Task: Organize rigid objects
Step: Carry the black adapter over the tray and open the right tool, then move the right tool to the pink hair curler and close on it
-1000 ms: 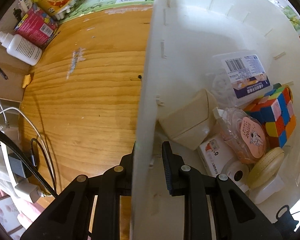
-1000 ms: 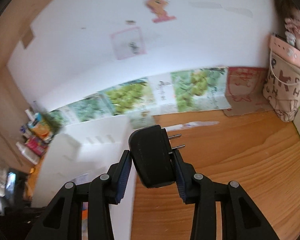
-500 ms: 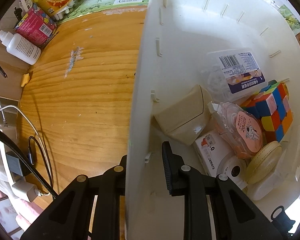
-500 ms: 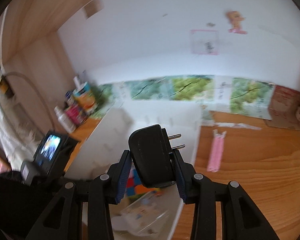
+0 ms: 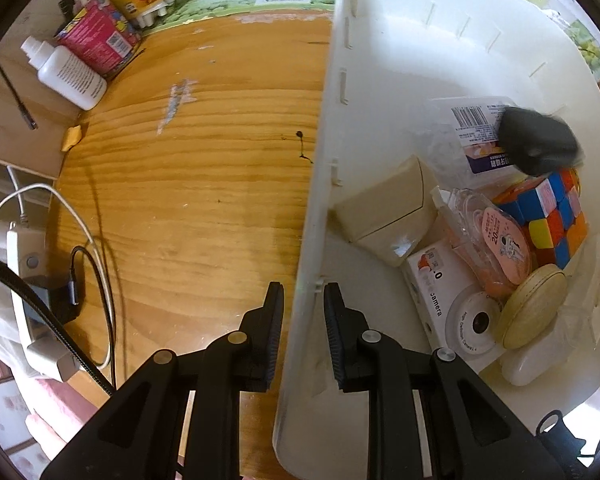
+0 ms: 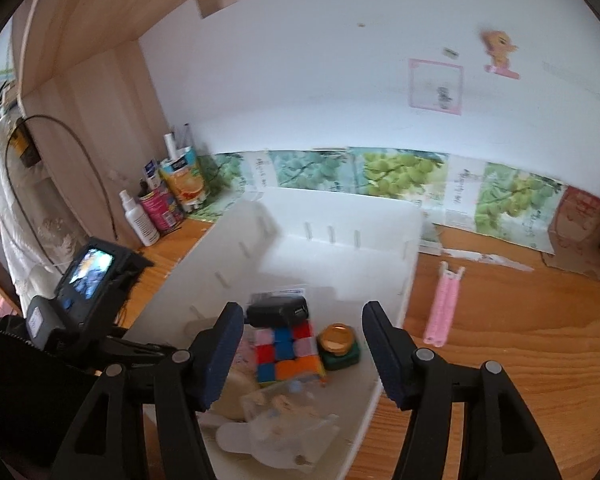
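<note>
Left gripper (image 5: 303,336): we're clamped narrow on the white bin (image 5: 312,208) wall; black charger (image 5: 538,144) lies inside, ahead and right, beside the puzzle cube (image 5: 548,216). Right gripper (image 6: 303,354): jaws opening, nothing between them; charger (image 6: 277,311) sits just ahead in the bin (image 6: 380,216), touching the cube (image 6: 286,350).

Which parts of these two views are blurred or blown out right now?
Left wrist view: the black charger in the white bin is motion-smeared; the rest is sharp, the bin's lower right corner overexposed. Right wrist view: soft throughout, the bin's near contents blurriest.
</note>
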Demonstrator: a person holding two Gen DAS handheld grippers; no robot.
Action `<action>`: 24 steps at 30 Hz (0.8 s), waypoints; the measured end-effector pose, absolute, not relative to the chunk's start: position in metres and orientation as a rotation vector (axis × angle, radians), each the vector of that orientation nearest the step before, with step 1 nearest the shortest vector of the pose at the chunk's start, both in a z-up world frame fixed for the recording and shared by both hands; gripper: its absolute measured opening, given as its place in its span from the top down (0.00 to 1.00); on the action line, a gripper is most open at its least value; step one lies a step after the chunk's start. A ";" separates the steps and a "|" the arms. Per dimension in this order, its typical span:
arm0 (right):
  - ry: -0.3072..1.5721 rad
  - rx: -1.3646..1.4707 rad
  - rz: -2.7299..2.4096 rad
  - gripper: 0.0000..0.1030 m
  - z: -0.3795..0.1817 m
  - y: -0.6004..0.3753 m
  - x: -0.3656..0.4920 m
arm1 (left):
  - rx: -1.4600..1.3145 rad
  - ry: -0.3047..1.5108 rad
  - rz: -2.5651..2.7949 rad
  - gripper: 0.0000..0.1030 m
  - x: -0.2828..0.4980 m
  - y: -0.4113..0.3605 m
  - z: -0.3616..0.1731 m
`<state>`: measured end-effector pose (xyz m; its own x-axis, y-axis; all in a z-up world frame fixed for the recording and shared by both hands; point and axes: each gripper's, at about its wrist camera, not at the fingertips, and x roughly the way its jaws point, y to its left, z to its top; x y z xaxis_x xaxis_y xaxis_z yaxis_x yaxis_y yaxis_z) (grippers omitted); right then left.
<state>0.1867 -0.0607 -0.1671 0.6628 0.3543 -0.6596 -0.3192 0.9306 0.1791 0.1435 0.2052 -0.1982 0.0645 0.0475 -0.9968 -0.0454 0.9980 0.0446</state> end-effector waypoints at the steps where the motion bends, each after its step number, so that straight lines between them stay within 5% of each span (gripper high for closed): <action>1: 0.763 0.050 0.366 0.39 -0.168 -0.065 0.189 | -0.006 1.505 0.076 0.77 0.142 0.206 -0.198; 24: 1.052 0.223 0.225 0.41 -0.253 -0.160 0.285 | -0.108 1.496 0.300 0.71 0.145 0.209 -0.183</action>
